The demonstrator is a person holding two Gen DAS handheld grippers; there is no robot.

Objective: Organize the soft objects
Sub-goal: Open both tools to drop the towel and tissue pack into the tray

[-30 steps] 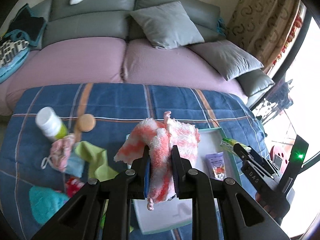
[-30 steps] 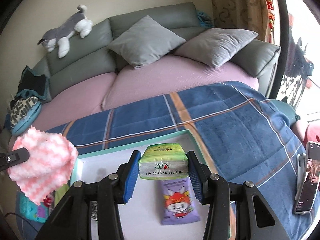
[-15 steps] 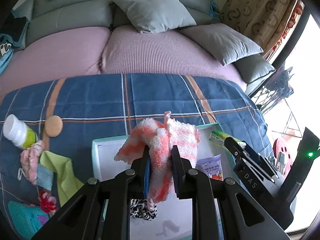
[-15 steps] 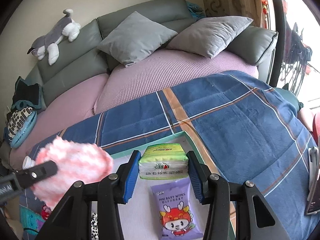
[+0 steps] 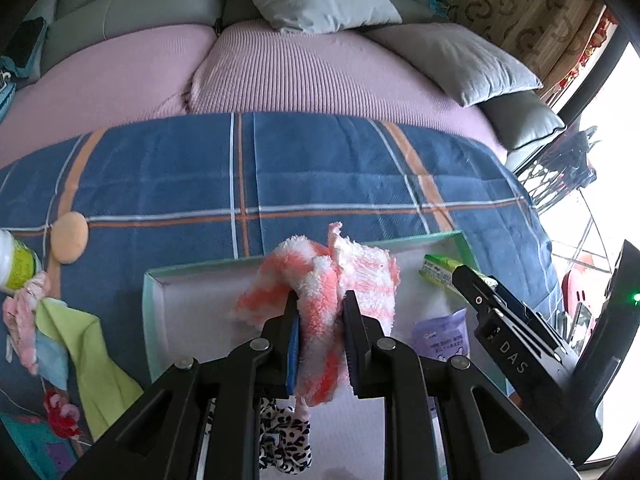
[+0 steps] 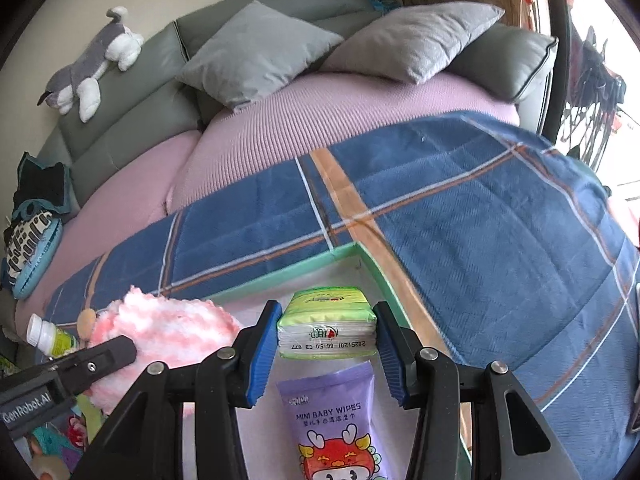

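My left gripper (image 5: 320, 316) is shut on a fluffy pink-and-white striped cloth (image 5: 320, 280) and holds it over the white tray with a green rim (image 5: 192, 276). The cloth also shows in the right wrist view (image 6: 168, 328). My right gripper (image 6: 326, 332) is shut on a green tissue pack (image 6: 327, 322), held above the tray's far right corner (image 6: 344, 252). A purple baby wipes pack (image 6: 332, 416) lies in the tray below it. A leopard-print fabric piece (image 5: 284, 440) lies in the tray under my left gripper.
The tray sits on a blue plaid blanket (image 5: 280, 168) over a pink sofa seat. Left of the tray lie a green cloth (image 5: 92, 356), a pink fabric piece (image 5: 20, 316), a beige puff (image 5: 70, 232) and a white bottle (image 5: 16, 264). Grey cushions (image 6: 256, 52) and a plush toy (image 6: 88, 68) sit behind.
My left gripper has carried the striped cloth rightward and forward, from over the blanket to over the tray. My right gripper has lowered slightly with the tissue pack over the tray's corner.
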